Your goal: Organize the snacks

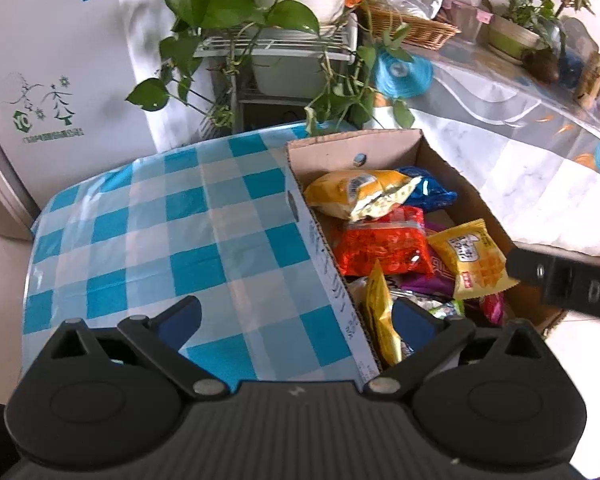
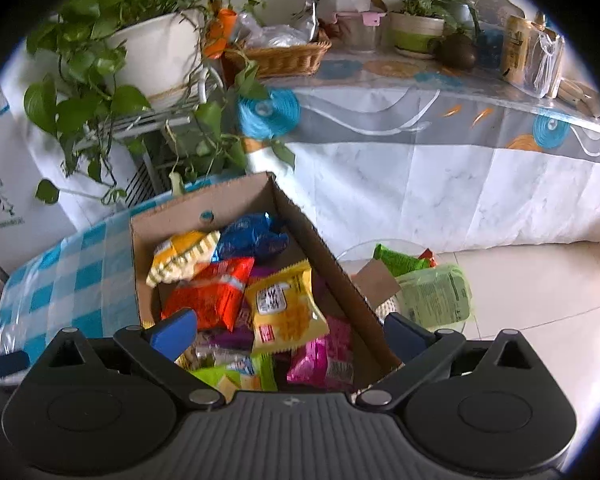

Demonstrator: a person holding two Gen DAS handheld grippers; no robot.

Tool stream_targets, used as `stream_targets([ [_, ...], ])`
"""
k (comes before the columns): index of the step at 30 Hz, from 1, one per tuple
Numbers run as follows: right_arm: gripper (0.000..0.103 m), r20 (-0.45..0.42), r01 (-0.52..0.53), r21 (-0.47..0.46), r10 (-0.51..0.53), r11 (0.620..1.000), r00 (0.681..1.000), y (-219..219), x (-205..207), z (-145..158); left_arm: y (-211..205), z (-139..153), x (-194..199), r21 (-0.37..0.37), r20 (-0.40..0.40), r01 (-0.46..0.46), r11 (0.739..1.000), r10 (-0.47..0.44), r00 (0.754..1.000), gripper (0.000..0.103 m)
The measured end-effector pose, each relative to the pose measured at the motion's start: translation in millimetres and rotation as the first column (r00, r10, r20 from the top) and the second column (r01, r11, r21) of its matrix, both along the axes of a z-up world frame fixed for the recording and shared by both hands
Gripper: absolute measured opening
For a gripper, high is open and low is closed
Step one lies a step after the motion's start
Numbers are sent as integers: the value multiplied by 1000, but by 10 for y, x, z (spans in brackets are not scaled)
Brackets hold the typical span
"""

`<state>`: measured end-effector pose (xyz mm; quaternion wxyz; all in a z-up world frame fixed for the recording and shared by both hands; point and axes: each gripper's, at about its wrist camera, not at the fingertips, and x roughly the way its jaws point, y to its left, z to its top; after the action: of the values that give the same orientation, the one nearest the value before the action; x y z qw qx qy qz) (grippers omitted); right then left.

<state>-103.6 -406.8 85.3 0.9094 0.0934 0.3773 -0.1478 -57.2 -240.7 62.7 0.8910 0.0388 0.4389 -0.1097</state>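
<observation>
Both grippers spread wide and empty over a cardboard box of snack packets.

The cardboard box (image 1: 380, 152) sits on the right part of a surface covered with a blue-and-white checked cloth (image 1: 172, 232), its top open. Inside lie a yellow packet (image 2: 284, 308) on top of a red packet (image 2: 208, 292), with a blue packet (image 2: 252, 236) and a yellow-and-white packet (image 2: 180, 256) at the far end and a pink packet (image 2: 328, 356) at the near end. The left gripper (image 1: 296, 316) straddles the box's left wall, nothing between its fingers. The right gripper (image 2: 292, 328) straddles the box's right wall, also holding nothing. To the right of the box, lower down, a glass bowl (image 2: 464, 320) holds green packets (image 2: 436, 292).
</observation>
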Motion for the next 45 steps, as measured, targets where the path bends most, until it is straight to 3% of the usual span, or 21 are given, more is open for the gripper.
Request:
stream_targets([
  [8, 103, -54, -30, -21, 28, 999, 998, 41, 35, -62, -28, 26, 21, 52, 6, -30, 998, 30, 1000, 101],
  [22, 103, -61, -46, -43, 43, 998, 997, 43, 43, -64, -58, 32, 16, 91, 15, -31, 995, 30, 999, 102],
  [36, 103, -59, -45, -40, 43, 998, 997, 41, 49, -68, -108, 100, 4, 150, 73, -18, 989, 7, 997, 102],
  [45, 103, -59, -48, -31, 46, 998, 997, 45, 57, -70, -65, 90, 5, 133, 59, -20, 991, 12, 998, 101],
])
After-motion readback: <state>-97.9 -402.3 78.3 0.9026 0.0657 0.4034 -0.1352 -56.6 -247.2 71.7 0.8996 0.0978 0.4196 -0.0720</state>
